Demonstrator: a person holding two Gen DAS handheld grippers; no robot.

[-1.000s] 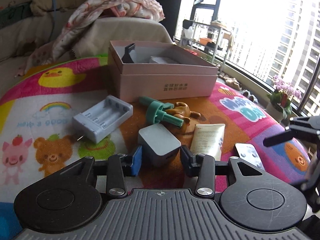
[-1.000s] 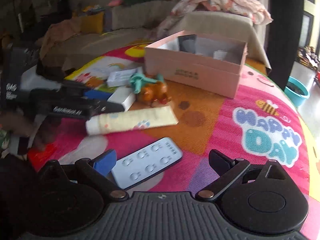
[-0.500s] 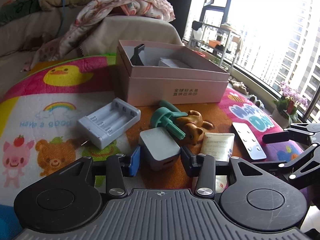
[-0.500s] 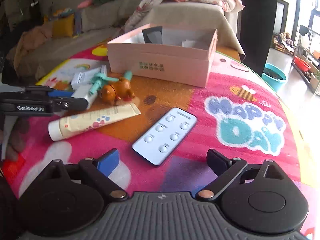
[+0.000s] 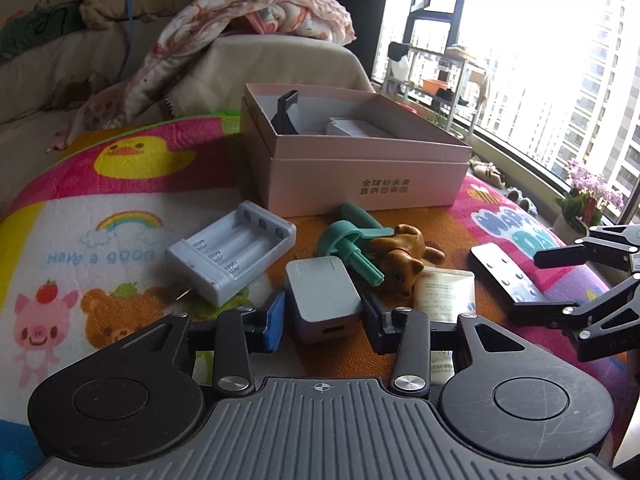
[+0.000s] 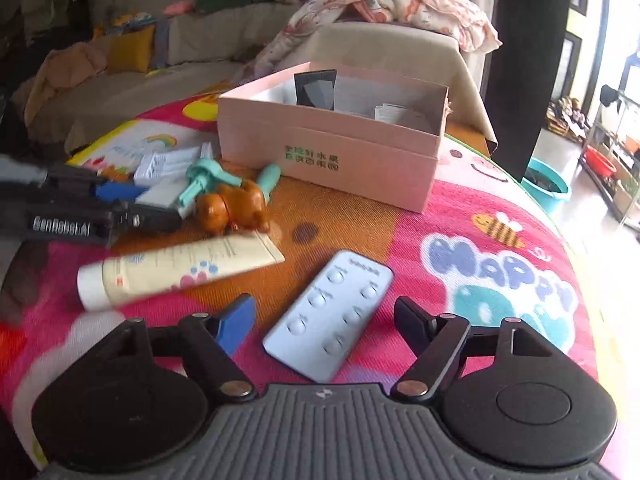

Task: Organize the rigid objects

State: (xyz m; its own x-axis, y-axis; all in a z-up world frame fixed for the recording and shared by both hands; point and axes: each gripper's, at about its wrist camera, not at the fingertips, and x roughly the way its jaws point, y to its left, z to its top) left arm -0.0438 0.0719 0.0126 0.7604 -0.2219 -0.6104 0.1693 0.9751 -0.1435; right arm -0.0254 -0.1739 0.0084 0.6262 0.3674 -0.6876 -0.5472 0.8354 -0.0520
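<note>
Grey charger block (image 5: 322,300) is clamped between the left gripper (image 5: 322,314) pads on the colourful mat (image 6: 500,208), near the pink box (image 6: 332,156). Right gripper (image 6: 324,322) jaws, just closing, are held apart around the white remote (image 6: 328,316), untouched so far.

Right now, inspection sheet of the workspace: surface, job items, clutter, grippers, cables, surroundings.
Surface: cartoon play mat, lit by daylight.
Job's things: pink box open, partly filled; charger block, battery holder, teal pump head, brown toy, cream tube, remote on mat.
Clutter: nothing seen.
Grippers: left gripper shut on charger block; right gripper open, jaws just closing, straddling remote.
Cables: nothing seen.
Surroundings: sofa with blanket, window, teal basin.
</note>
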